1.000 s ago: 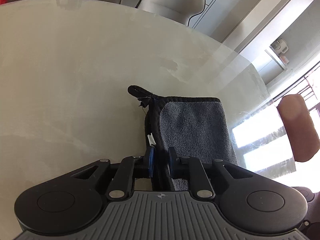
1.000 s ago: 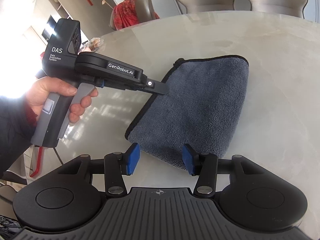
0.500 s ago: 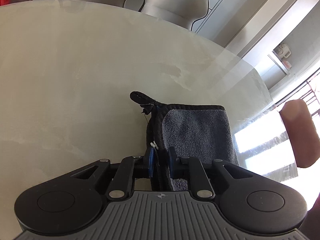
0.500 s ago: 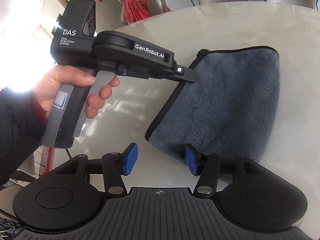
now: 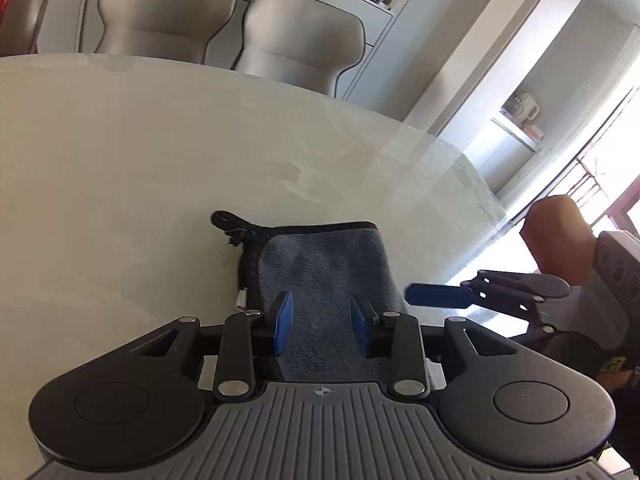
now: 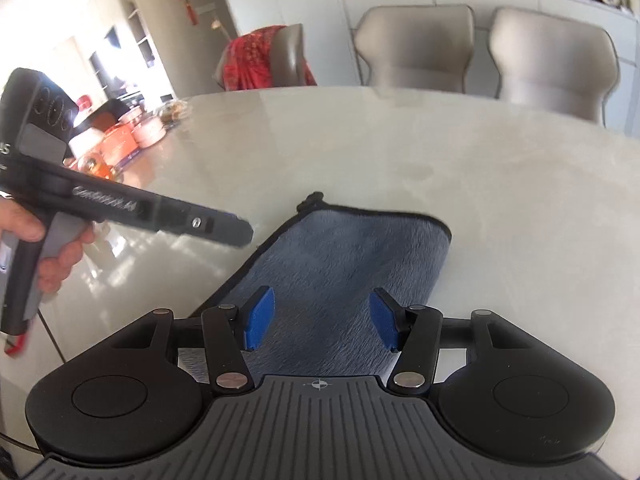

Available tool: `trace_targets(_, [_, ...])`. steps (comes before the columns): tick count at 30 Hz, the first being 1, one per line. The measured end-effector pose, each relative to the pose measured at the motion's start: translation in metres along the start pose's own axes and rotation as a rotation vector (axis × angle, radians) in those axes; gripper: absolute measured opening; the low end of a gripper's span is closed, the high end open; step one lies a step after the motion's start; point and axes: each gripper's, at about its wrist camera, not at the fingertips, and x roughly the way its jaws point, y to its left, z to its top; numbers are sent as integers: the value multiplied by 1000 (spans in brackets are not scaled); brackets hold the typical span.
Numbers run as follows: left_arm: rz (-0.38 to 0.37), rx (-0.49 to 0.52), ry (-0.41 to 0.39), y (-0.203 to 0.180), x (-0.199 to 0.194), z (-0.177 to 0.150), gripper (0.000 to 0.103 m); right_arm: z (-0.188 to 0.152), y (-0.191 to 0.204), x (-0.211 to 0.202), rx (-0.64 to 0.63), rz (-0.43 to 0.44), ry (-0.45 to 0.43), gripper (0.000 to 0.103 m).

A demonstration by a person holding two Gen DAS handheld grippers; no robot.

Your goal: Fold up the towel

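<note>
The left gripper has just let go of the towel's edge, its jaws opening. The folded grey towel lies on the pale table. The right gripper has widened, gaping empty above it. "GenRobot.AI" reads blurred.

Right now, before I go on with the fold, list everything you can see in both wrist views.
towel: one, grey-blue with black edging, folded, flat on table
hanging loop: one, black, towel's far corner
table: one, pale marble-look
chairs: two beige, far side
draped chair: one, red cloth, far left
tins and boxes: several, orange-pink, far-left surface
left gripper: black, blue pads, jaws just opened, above towel
right gripper: same, open, above towel
hand: one, holding left gripper's handle
</note>
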Motion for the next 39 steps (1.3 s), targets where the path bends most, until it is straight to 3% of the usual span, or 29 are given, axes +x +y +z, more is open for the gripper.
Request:
trace_targets(4, [27,10,107,3,30,-10,37,-2,0,20,-103,-15,83,57])
trace_targets(9, [26,7,138,9,29,-1,35,-9,7,27,-223,-59,125,57])
trace_targets(12, [58,73,53,5,16,9,37,-5,9,22,-288,-63,123,57])
trace_targets(15, [58,76,-5,3,17,23,44,2,8,26,-360,-58,84,63])
trace_targets(22, [69,18,48,13,53,35,44,17,-12,53,-266,-33,132,73])
trace_targets(28, [72,-1,27,11,38,36,45,18,-1,41,-243,-68,145,77])
trace_targets(33, [7,2,-14,-8,-2,10,53,-3,26,-2,-173,11,97,77])
trace_targets(39, [-51,-48,53,-24,-4,-33,53,-35,56,-28,-90,128,120,77])
